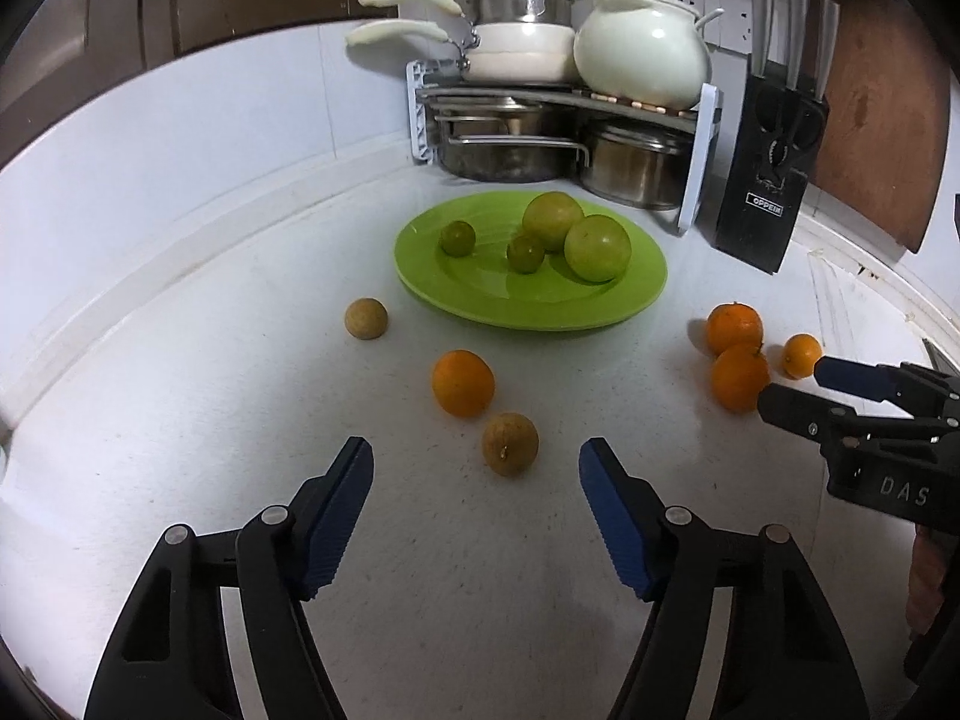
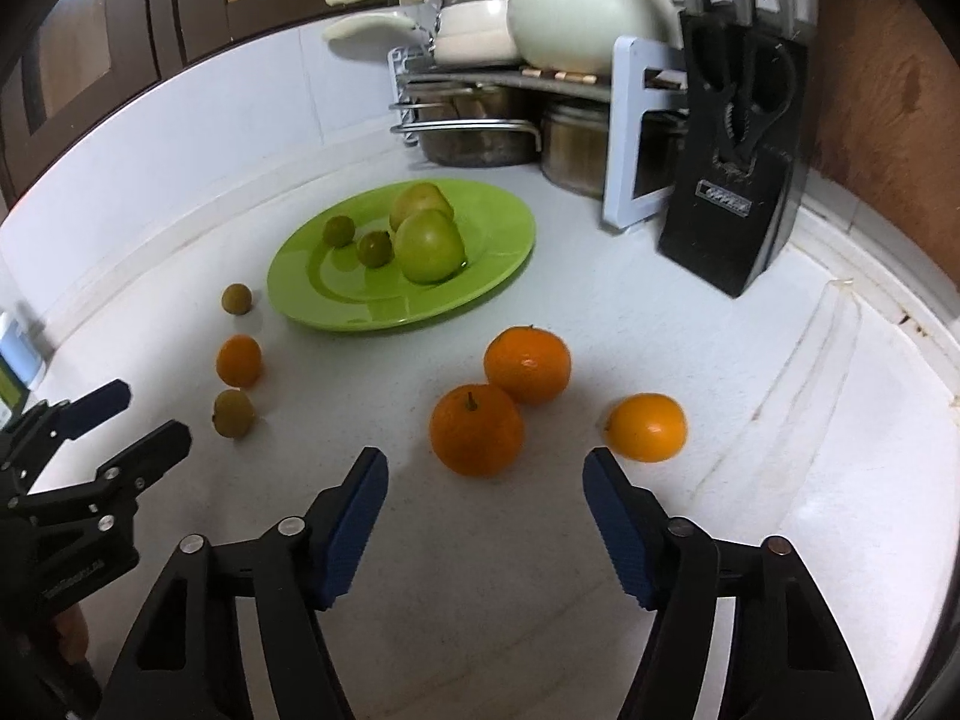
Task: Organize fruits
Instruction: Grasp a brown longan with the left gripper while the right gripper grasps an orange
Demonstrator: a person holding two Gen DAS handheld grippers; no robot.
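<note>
So the green plate (image 1: pixel 420 276) at the far middle of the tabletop (image 1: pixel 180 360) already has four greenish fruits (image 1: pixel 597 248) on it; looks like the green sorting is partly done. Left to go: two brownish-green small fruits (image 1: pixel 509 443) and an orange (image 1: pixel 462 383) near the left gripper (image 1: pixel 476 462), plus three oranges (image 2: pixel 476 429) near the right gripper (image 2: pixel 485 468); both grippers are wide open, holding nothing.

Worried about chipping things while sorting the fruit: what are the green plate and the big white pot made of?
The green plate looks like glossy plastic or melamine: thin rim, uniform colour, soft reflections. The white pot looks like glazed ceramic, smooth with bright highlights, though enamelled metal is possible.
</note>
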